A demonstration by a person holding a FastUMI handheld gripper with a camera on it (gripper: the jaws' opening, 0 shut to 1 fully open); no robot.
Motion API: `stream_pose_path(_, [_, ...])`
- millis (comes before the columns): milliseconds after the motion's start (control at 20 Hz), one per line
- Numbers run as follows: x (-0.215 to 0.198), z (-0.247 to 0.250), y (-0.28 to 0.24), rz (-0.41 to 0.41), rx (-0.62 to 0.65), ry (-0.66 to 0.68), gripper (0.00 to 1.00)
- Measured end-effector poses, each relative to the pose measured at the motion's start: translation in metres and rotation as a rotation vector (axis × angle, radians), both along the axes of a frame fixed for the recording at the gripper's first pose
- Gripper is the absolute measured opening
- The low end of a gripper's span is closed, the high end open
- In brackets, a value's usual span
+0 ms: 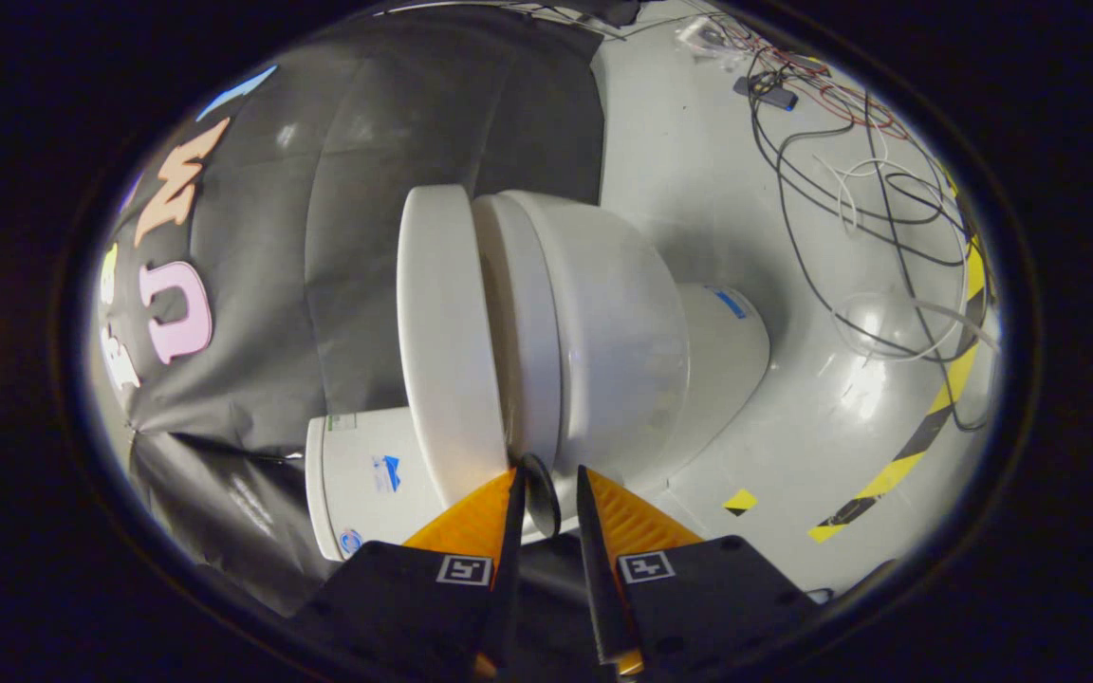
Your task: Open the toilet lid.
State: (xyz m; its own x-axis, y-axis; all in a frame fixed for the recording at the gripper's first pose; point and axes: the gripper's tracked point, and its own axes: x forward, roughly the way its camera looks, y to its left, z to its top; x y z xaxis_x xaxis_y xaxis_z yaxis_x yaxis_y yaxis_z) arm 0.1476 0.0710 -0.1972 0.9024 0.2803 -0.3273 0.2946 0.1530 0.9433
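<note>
Gripper (546,484): you hold it rolled sideways, so the toilet appears tipped over in your view; the fingers stand a narrow gap apart, unclenched, with a small dark round piece (541,493) showing in the gap at the tips. Whether either finger presses on that piece, you cannot tell.
Toilet lid (447,346): white, just ahead of your fingertips, its edge facing you. It is parted from the seat by a thin wedge-shaped gap, so it sits slightly lifted, not shut flat.
Toilet seat (520,332): white, directly beside the lid, resting on the bowl.
Bowl (618,341): white, rounded, beyond the seat, narrowing to a base (727,346) that bears a small blue sticker.
Tank (366,479): white, next to your left finger, behind the lid's hinge end, with a blue mark on it.
Floor (679,180): pale grey, glossy, with a yellow-and-black hazard stripe (917,446) past the base.
Cables (850,180): loose black, white and red loops lying on the floor well beyond the toilet.
Booth wall (338,237): black cloth behind the lid and tank.
</note>
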Motion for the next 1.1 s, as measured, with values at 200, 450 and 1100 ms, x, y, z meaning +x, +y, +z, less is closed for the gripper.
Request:
stream_pose_path(200, [-0.006,0.0,0.002,-0.01,-0.047,0.027,0.04])
stream_pose_path(450, [-0.006,0.026,0.0,-0.013,-0.262,-0.016,0.04])
stream_pose_path(1100, [-0.003,0.121,0.027,0.039,-0.579,-0.105,0.01])
